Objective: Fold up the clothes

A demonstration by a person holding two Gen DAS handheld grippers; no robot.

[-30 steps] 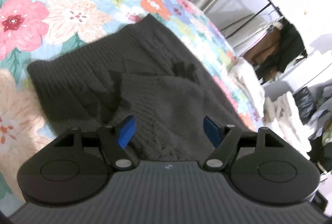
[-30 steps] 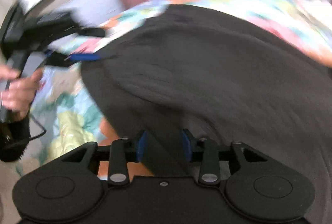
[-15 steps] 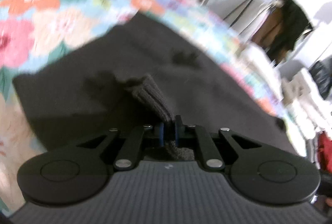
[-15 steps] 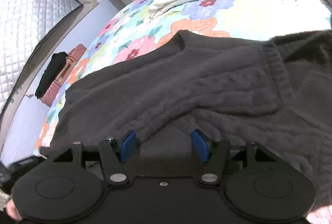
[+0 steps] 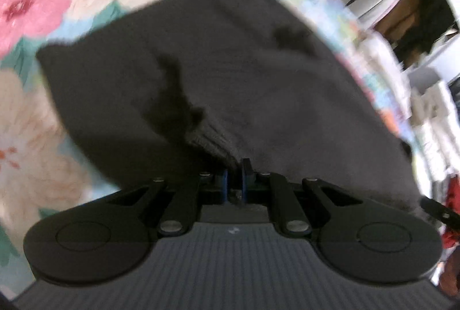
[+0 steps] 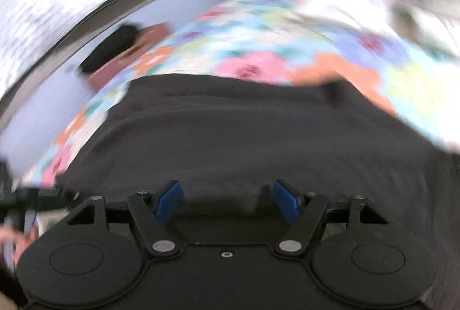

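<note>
A dark grey knitted sweater (image 5: 230, 57) lies spread on a flowered bedspread (image 5: 34, 8). My left gripper (image 5: 233, 180) is shut on a ribbed edge of the sweater (image 5: 212, 140), which rises in a ridge into the jaws. In the right wrist view the same sweater (image 6: 244, 137) fills the middle, blurred by motion. My right gripper (image 6: 227, 200) is open, its blue pads (image 6: 168, 200) wide apart just above the near part of the sweater, holding nothing.
A clothes rack with hanging garments (image 5: 414, 11) and piles of pale laundry (image 5: 431, 108) stand beyond the bed's right side. A reddish-brown case with a black item on it (image 6: 120, 51) sits past the bed's far end. A hand holding the other gripper (image 6: 17, 223) shows at lower left.
My left gripper closed on the sweater's ribbed edge and still holds it, shifted slightly. My right gripper let go of the cloth, opened wider, and is swinging quickly over the sweater.
</note>
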